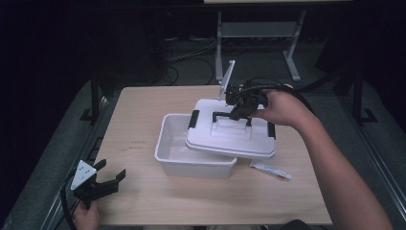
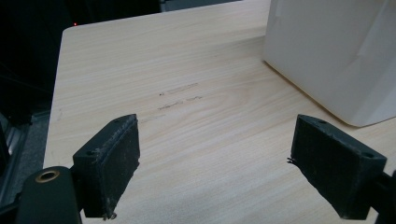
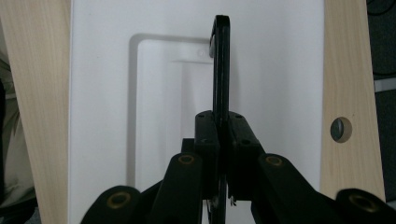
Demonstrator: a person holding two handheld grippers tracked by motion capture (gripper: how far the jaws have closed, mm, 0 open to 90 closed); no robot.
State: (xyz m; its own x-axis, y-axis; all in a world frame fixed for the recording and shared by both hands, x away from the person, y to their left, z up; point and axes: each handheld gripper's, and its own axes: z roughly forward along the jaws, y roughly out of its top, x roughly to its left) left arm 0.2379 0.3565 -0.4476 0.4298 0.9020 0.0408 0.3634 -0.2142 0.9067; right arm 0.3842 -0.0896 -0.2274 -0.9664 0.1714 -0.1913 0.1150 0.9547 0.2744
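Lid [image 1: 230, 136] of the white box lies askew across the bin [image 1: 174, 153], covering its right part, and we see its black handle [image 3: 221, 65] clamped between the jaws of our right tool [image 1: 241, 111]. Our left tool [image 1: 107, 179] rests at the near left corner of the surface [image 1: 139, 110], jaws wide apart with nothing between. A small tube [image 1: 270, 170] lies just right of the bin.

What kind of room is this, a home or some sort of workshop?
Most likely a lab or test workspace, not a home. A bare wooden table stands on dark flooring, loose cables run behind it, and a person works a white lid over a plastic bin with a hand-held claw.
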